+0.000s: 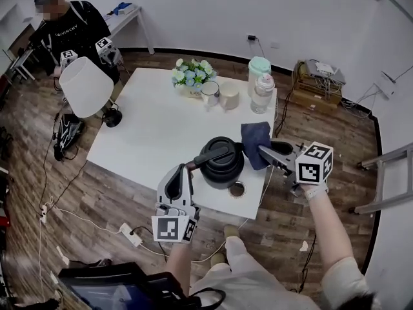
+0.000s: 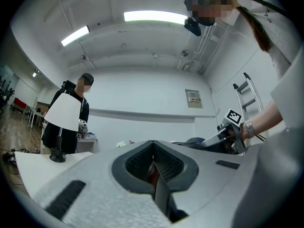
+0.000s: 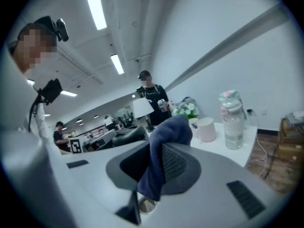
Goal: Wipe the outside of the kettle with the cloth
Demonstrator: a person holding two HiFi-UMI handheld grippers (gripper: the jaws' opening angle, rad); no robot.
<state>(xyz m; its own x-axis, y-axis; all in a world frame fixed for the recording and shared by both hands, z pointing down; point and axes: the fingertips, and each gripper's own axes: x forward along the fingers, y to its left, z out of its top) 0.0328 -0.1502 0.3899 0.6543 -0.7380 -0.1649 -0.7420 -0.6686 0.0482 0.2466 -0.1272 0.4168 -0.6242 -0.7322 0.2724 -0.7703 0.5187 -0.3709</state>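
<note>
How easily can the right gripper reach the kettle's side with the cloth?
Probably yes. The right gripper, shut on the cloth, sits beside the kettle with nothing between; the left gripper holds the handle opposite.

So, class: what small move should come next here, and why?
Probably press the cloth against the kettle and start wiping its side: the right hand-held gripper clamps the cloth beside it, and the left hand-held gripper holds the kettle by its handle.

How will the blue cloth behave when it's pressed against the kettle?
Probably floppy: the cloth droops in folds from the right tool. Likely light, since one pinch carries it. It should mould to the kettle rather than push it.
</note>
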